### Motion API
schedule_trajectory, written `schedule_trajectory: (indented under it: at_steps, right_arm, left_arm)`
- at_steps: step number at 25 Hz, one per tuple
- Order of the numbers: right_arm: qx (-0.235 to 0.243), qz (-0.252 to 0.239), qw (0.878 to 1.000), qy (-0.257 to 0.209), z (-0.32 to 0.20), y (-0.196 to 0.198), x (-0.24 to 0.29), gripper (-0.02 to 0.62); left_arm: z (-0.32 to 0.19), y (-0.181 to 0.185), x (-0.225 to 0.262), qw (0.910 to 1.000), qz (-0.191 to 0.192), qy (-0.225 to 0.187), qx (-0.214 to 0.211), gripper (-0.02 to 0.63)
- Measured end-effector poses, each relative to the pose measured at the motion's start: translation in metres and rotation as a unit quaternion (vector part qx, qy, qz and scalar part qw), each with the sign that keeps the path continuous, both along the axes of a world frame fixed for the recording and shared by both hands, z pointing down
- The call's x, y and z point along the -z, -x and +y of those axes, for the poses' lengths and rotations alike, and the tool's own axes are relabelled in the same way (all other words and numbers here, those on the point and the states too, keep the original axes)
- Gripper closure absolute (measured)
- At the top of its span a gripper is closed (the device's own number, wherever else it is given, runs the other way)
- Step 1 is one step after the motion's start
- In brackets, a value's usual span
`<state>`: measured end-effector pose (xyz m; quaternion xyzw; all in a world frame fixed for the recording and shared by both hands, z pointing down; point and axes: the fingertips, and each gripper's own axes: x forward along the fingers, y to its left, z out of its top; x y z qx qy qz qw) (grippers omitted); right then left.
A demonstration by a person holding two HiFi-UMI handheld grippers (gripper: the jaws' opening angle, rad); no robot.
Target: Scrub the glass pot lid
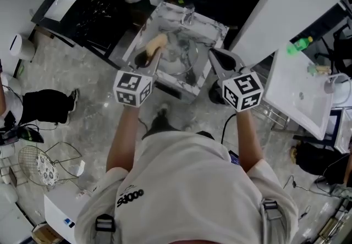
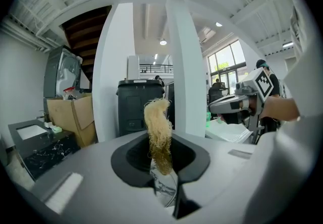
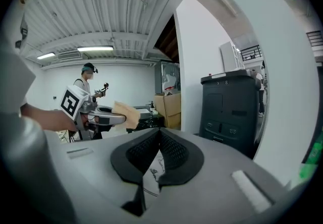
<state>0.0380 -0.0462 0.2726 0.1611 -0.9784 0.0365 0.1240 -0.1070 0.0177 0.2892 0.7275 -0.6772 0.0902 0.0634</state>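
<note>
The person (image 1: 181, 193) is standing over a marbled basin (image 1: 219, 29) with both arms reaching forward; a white worktop (image 1: 297, 92) is lying to the right of the basin; a black bin (image 2: 140, 104) is standing beyond it, beside a white pillar. The glass pot lid (image 1: 182, 55) is lying inside the basin, in the head view between the tips of the two claws; whether either one is touching it cannot be told from above. The left claw (image 1: 154, 57) is clenching a pale yellow fibrous scrubber (image 1: 155, 44), which is sticking out past the tips at the lid's left edge; in the left gripper view this claw (image 2: 162, 165) is gripping the lower end of the scrubber (image 2: 158, 132), whose frayed top is standing upright above the jaws. The right claw (image 1: 215, 55) is hanging at the lid's right edge; in the right gripper view its (image 3: 157, 155) ribbed pads are pressing together with nothing between them. A green bottle (image 1: 300, 45) is lying at the far end of the white worktop.
</note>
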Motion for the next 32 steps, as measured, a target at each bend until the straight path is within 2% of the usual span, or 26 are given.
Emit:
schedule_trajectory:
  at_steps: [4, 7, 15, 19, 22, 27, 32]
  right_arm:
    - [-0.034, 0.013, 0.999, 0.004, -0.021, 0.012, -0.014, 0.591]
    - [-0.063, 0.021, 0.998, 0.021, -0.030, 0.022, -0.027, 0.591]
    - [-0.129, 0.044, 0.989, 0.059, -0.059, 0.050, -0.064, 0.592]
    - [-0.160, 0.050, 0.983, 0.073, -0.073, 0.057, -0.076, 0.592]
    - [-0.186, 0.064, 0.976, 0.088, -0.084, 0.061, -0.091, 0.592]
    - [-0.227, 0.081, 0.963, 0.119, -0.099, 0.065, -0.120, 0.592]
    - [-0.254, 0.097, 0.953, 0.135, -0.102, 0.066, -0.140, 0.592]
  left_arm:
    - [-0.031, 0.028, -0.030, 0.9995, -0.008, 0.030, -0.011, 0.555]
    - [-0.054, 0.047, -0.056, 0.9974, -0.018, 0.060, -0.035, 0.555]
    - [-0.119, 0.086, -0.133, 0.9850, -0.041, 0.133, -0.101, 0.555]
    - [-0.150, 0.101, -0.174, 0.9728, -0.085, 0.175, -0.125, 0.555]
    - [-0.171, 0.115, -0.216, 0.9588, -0.119, 0.218, -0.137, 0.555]
    - [-0.202, 0.127, -0.264, 0.9430, -0.116, 0.271, -0.154, 0.555]
    - [-0.219, 0.128, -0.306, 0.9239, -0.133, 0.318, -0.165, 0.555]
